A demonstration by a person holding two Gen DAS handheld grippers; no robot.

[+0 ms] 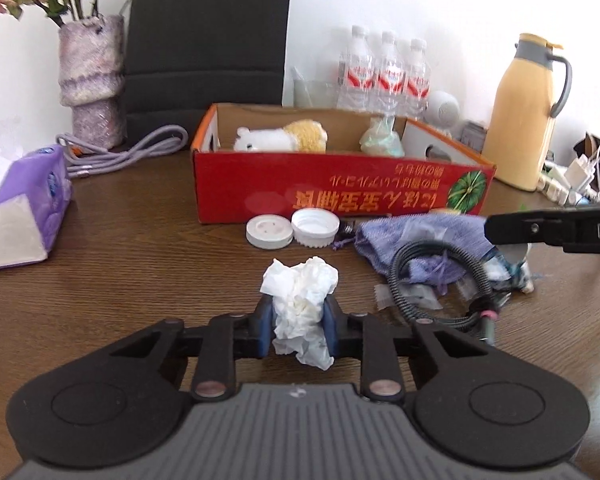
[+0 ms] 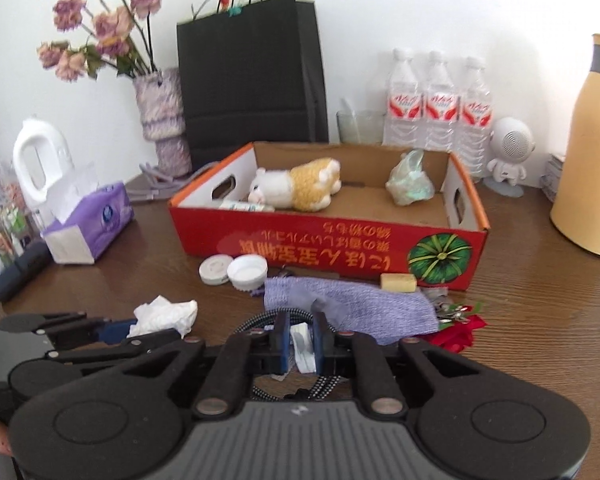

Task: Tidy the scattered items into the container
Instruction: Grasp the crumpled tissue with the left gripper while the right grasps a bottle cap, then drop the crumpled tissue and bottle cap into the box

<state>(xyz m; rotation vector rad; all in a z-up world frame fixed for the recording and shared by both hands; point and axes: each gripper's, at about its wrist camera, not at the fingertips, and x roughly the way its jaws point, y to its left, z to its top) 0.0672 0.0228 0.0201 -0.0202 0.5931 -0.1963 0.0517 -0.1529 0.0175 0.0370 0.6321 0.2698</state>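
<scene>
My left gripper (image 1: 299, 310) is shut on a crumpled white tissue (image 1: 300, 288), held just above the brown table. My right gripper (image 2: 301, 334) is shut on a small white packet (image 2: 303, 346), over a braided cable (image 1: 432, 280) and a purple cloth (image 2: 352, 300). The red cardboard box (image 2: 320, 240) stands behind them and holds a plush toy (image 2: 296, 184) and a pale green bag (image 2: 410, 184). Two white lids (image 2: 216, 269) (image 2: 247, 271) lie before the box's front wall. A yellow block (image 2: 398, 282) and a red item (image 2: 460, 332) lie near the cloth.
A purple tissue pack (image 1: 24, 208) sits at the left. A vase (image 1: 92, 80) with dried flowers, a black paper bag (image 1: 208, 40) and three water bottles (image 2: 440, 104) line the wall. A yellow jug (image 1: 520, 112) and a white speaker (image 2: 508, 148) stand at the right.
</scene>
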